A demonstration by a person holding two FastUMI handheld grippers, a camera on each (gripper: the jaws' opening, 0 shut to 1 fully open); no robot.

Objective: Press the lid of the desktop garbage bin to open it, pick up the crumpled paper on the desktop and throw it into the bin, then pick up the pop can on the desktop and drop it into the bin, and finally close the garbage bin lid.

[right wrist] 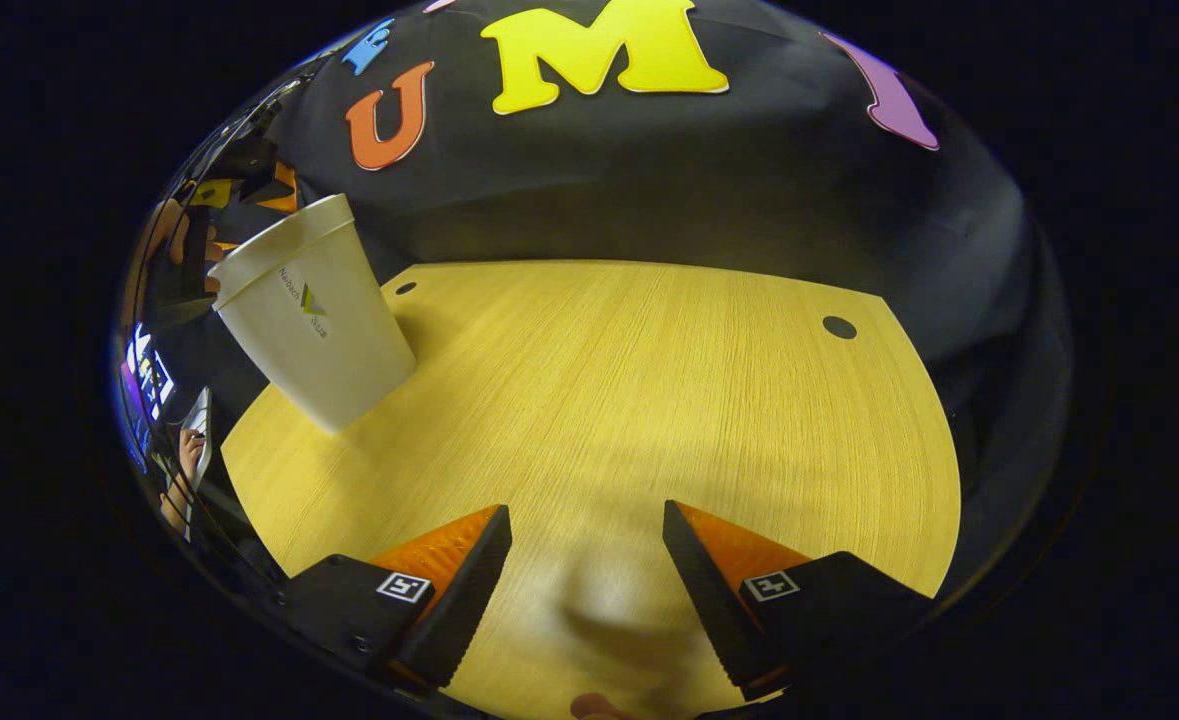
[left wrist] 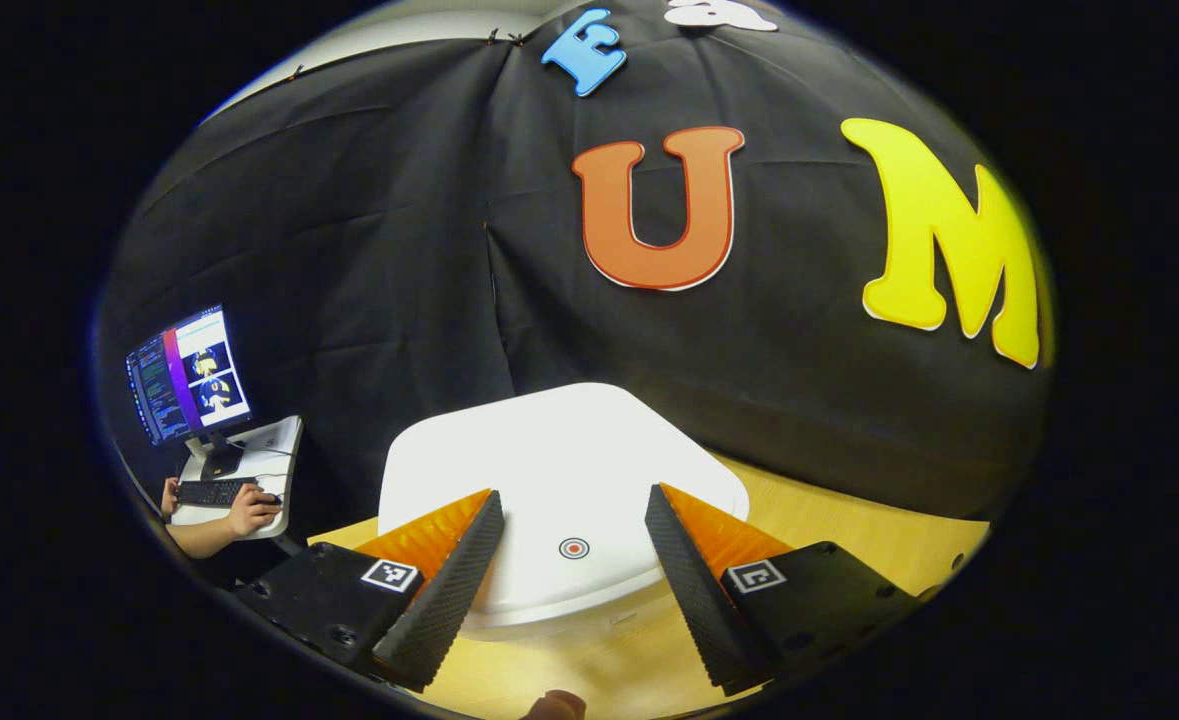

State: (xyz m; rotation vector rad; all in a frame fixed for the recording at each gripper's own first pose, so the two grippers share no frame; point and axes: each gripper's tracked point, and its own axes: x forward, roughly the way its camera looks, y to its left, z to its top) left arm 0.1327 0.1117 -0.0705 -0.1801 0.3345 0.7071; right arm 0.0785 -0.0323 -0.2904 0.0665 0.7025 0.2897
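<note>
The white garbage bin's lid lies flat and closed just below my left gripper. That gripper is open, its fingers spread over the lid's near half on either side of a small red ring mark. In the right gripper view the same bin stands at the wooden table's far left, a tapered white tub with a small logo. A hand holds the other gripper above its top. My right gripper is open over bare tabletop, with nothing between its fingers.
A monitor and keyboard sit on a side desk at the left, with a person's hand on a mouse. The table has two cable holes near its far edge. Black cloth wall stands close behind the bin.
</note>
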